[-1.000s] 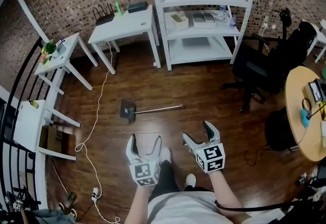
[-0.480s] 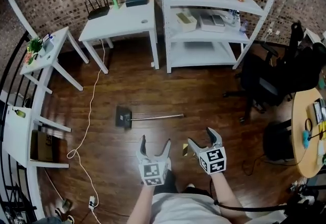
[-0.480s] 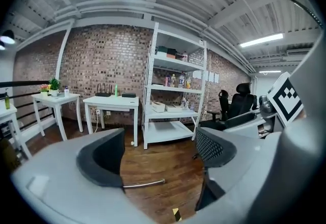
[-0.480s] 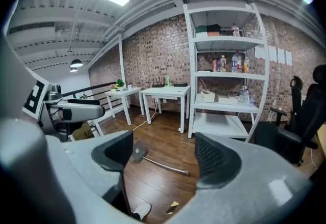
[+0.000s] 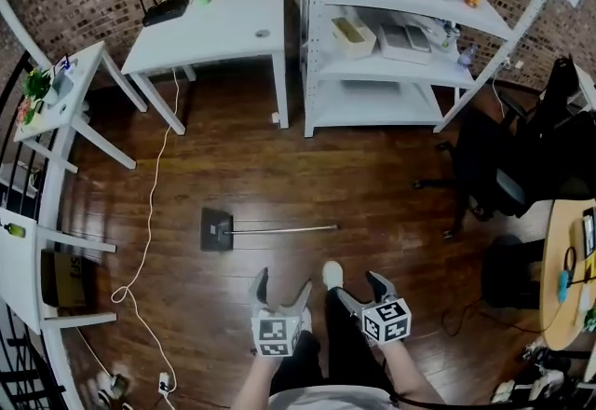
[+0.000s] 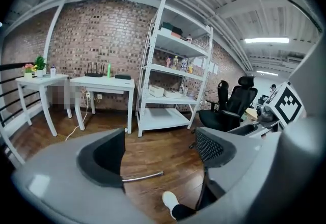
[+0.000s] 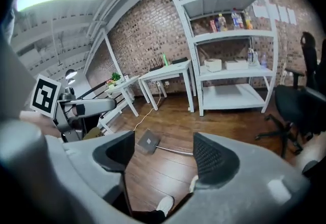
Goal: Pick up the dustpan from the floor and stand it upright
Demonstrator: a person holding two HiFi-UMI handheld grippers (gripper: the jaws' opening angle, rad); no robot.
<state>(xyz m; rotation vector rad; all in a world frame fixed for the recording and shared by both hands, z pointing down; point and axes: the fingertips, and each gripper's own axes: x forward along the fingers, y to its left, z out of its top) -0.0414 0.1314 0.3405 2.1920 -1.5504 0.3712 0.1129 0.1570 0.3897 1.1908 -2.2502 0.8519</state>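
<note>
The dustpan (image 5: 217,229) lies flat on the wooden floor, its dark pan to the left and its thin metal handle (image 5: 284,228) running right. Both grippers hang apart from it, nearer me in the head view. My left gripper (image 5: 282,283) is open and empty; its view (image 6: 160,151) shows a piece of the handle (image 6: 142,176) on the floor beyond the jaws. My right gripper (image 5: 361,289) is open too; its jaws have just been closing a little with nothing between them. Past it (image 7: 163,154) I see the pan (image 7: 147,141) and handle (image 7: 173,150).
A white table (image 5: 214,26) and a white shelf unit (image 5: 410,82) stand along the brick wall. Small white tables (image 5: 56,91) line the left, and a white cable (image 5: 149,212) trails over the floor. A black office chair (image 5: 521,175) is at right. My shoe (image 5: 331,273) is near the handle.
I have stepped toward the dustpan, which now sits closer to both grippers. Both grippers have sunk lower in the head view. The right jaws look slightly narrower.
</note>
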